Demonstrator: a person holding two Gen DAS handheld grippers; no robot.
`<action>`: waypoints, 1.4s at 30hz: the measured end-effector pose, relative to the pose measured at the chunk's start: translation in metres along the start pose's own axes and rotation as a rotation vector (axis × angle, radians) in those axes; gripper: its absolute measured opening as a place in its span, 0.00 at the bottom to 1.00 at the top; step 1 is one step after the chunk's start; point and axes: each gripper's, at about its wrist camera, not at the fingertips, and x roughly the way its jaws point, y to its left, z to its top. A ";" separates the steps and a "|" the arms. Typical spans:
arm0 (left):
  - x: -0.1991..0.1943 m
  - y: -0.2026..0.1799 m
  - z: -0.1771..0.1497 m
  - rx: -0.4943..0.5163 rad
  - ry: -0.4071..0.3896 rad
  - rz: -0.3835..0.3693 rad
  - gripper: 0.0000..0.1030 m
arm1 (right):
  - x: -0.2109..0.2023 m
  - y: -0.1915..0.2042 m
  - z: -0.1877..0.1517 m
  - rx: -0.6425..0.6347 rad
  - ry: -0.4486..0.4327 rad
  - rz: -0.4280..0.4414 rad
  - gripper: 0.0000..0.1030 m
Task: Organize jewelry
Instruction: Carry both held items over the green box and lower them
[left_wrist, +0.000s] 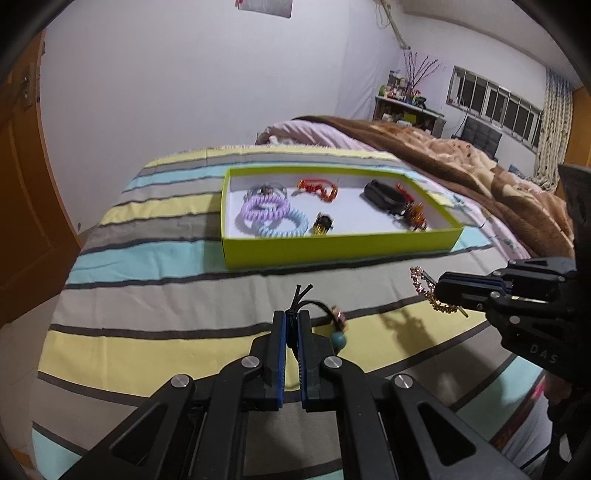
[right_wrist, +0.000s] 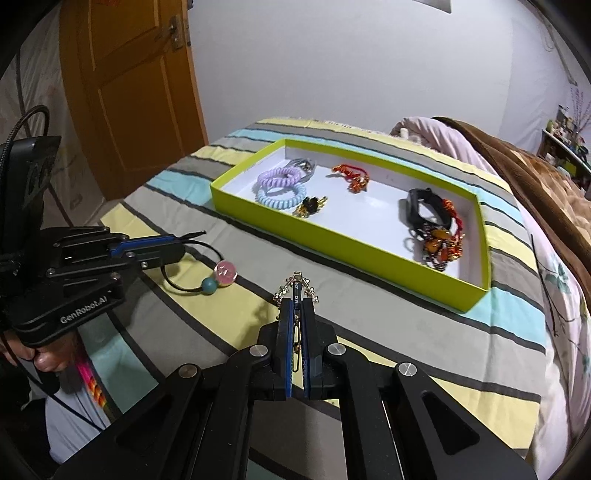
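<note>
My left gripper (left_wrist: 291, 317) is shut on a black hair tie (left_wrist: 295, 301) with a teal bead and a pink bead (right_wrist: 226, 273), held above the striped bedsheet (left_wrist: 166, 258). My right gripper (right_wrist: 296, 304) is shut on a gold beaded hair clip (right_wrist: 295, 286), which also shows in the left wrist view (left_wrist: 424, 288). Ahead lies a lime green box (left_wrist: 332, 251) with a white floor. It holds purple and blue spiral hair ties (left_wrist: 271, 216), a red bracelet (left_wrist: 319, 188), a black band (left_wrist: 384, 195) and amber beads (right_wrist: 439, 243).
An orange door (right_wrist: 129, 92) stands at the left. A brown blanket (left_wrist: 480, 173) covers the bed to the right of the box. A shelf with clutter (left_wrist: 406, 103) and windows are at the far wall.
</note>
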 end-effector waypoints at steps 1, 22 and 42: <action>-0.003 0.000 0.002 -0.003 -0.007 -0.005 0.05 | -0.002 -0.001 0.000 0.003 -0.005 -0.001 0.03; -0.036 -0.022 0.060 0.042 -0.119 -0.020 0.05 | -0.035 -0.021 0.026 0.035 -0.108 -0.040 0.03; 0.039 -0.017 0.102 0.048 -0.052 -0.009 0.05 | 0.015 -0.060 0.058 0.081 -0.065 -0.068 0.03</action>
